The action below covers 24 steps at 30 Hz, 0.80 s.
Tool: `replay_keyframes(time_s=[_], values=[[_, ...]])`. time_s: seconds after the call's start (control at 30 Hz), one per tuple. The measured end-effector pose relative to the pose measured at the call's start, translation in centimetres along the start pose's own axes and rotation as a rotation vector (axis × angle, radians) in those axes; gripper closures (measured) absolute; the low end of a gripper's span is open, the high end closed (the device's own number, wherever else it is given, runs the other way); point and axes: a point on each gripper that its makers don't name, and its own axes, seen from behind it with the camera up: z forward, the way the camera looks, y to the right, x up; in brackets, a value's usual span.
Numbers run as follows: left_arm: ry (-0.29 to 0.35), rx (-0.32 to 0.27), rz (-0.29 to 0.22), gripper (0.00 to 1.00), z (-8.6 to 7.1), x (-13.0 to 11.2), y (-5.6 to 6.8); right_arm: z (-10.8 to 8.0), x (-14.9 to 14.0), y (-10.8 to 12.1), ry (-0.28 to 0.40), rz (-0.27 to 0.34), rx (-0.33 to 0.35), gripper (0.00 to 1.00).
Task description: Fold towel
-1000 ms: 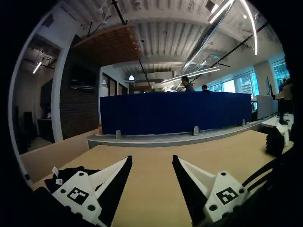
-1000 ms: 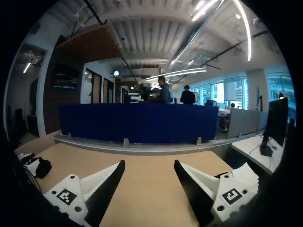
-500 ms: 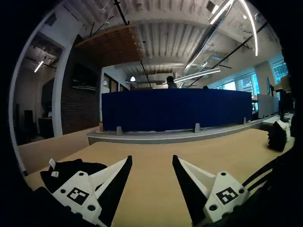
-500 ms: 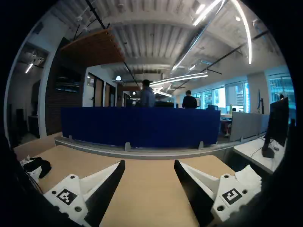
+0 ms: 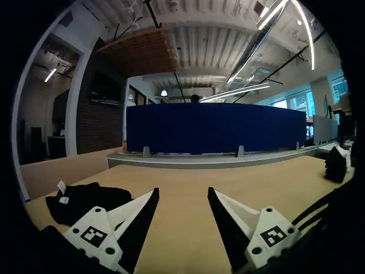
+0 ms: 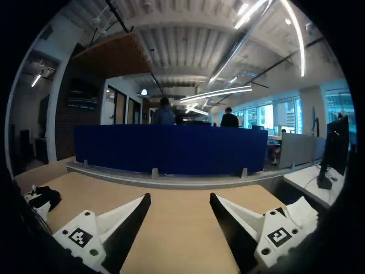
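Towel [image 5: 86,199]: black, crumpled with white tags, lies on wooden table [image 5: 264,176], just left of left gripper [image 5: 182,190].
Left gripper: jaws apart, empty.
Right gripper [image 6: 179,195]: jaws apart, empty, over bare tabletop.
Change over last second: more of towel shows in left gripper view; blue divider [image 5: 214,128] now hides more of room behind. Left gripper judged to be sinking toward table.
Assessment: approach only, nothing grasped, fold not begun.

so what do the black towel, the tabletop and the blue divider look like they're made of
Black towel: soft matte fabric, lying crumpled in loose folds with small white tags. Tabletop: light wood or wood-look laminate, smooth, faintly sheened; which one I cannot tell. Blue divider: probably a fabric- or felt-covered panel, evenly matte with no glare.
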Motion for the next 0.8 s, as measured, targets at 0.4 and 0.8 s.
replay_keyframes(time_s=[0.4, 0.8], values=[[0.009, -0.007, 0.005, 0.19, 0.0, 0.1, 0.2, 0.2, -0.7, 0.2, 0.000, 0.004, 0.002, 0.00], [0.008, -0.009, 0.004, 0.11, 0.0, 0.1, 0.3, 0.4, -0.2, 3.4, 0.031, -0.015, -0.028, 0.00]])
